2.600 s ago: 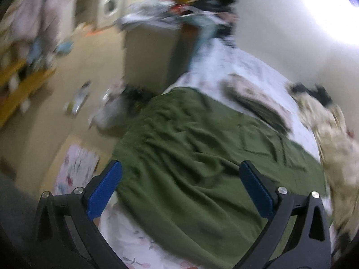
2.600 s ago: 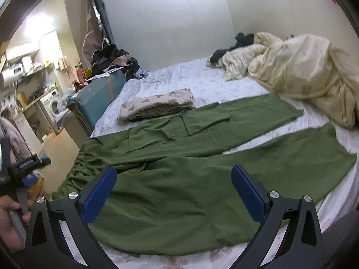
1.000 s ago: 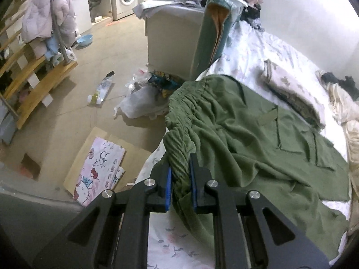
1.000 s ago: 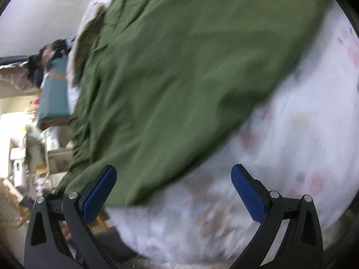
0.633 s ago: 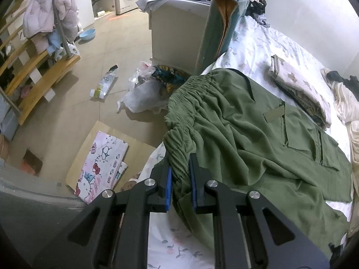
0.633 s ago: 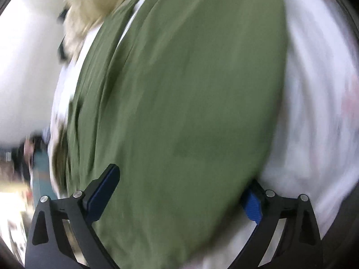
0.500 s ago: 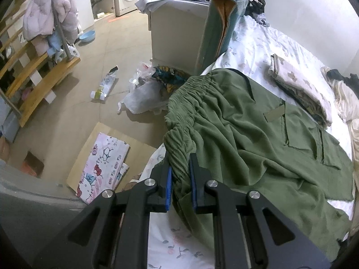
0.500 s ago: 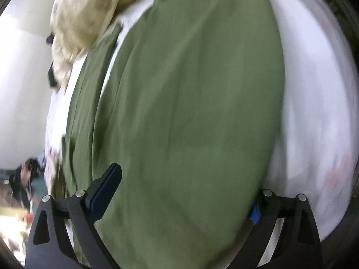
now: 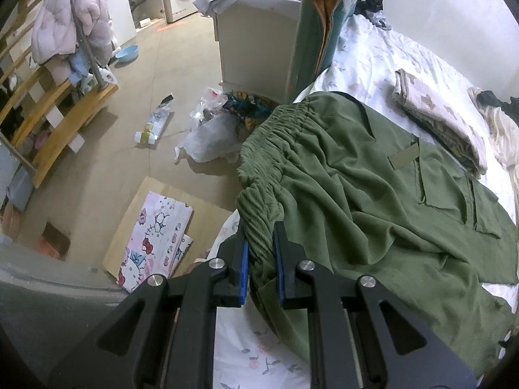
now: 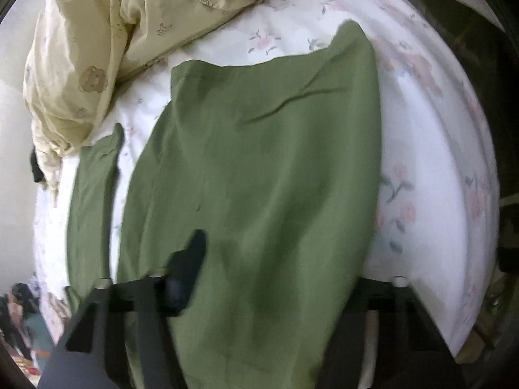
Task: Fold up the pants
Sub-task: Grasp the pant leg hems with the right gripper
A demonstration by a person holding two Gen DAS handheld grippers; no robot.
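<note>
A: Since a second ago, the right claw (image 10: 259, 291) has been swung from the pants' (image 9: 373, 201) near edge along to the hem end of a leg (image 10: 259, 162); the view is blurred.

B: Its state?

A: Jaws are closing. Green cloth is draped between them, over the right-hand finger. Whether the pads press yet cannot be told; the left-hand finger (image 10: 188, 265) is seen on top of the cloth.

B: And the left claw (image 9: 261, 259)?

A: Unmoved. It is closed on the gathered waistband (image 9: 279, 149) at its near corner, cloth pinched between the blue pads (image 9: 244, 259).

B: Where are the pants lying?

A: On the bed (image 9: 373, 52), spread over a white floral sheet (image 10: 421, 162). Waistband is at the bed's edge by the floor (image 9: 146, 103); pocket flaps are seen facing up. In the right view, one leg is laid broad with its hem towards a cream quilt (image 10: 97, 48); a strip of the other leg (image 10: 94, 194) is seen beside it, sheet showing between.

B: Anything else on the bed?

A: A folded patterned cloth (image 9: 438, 120), just beyond the pants.
</note>
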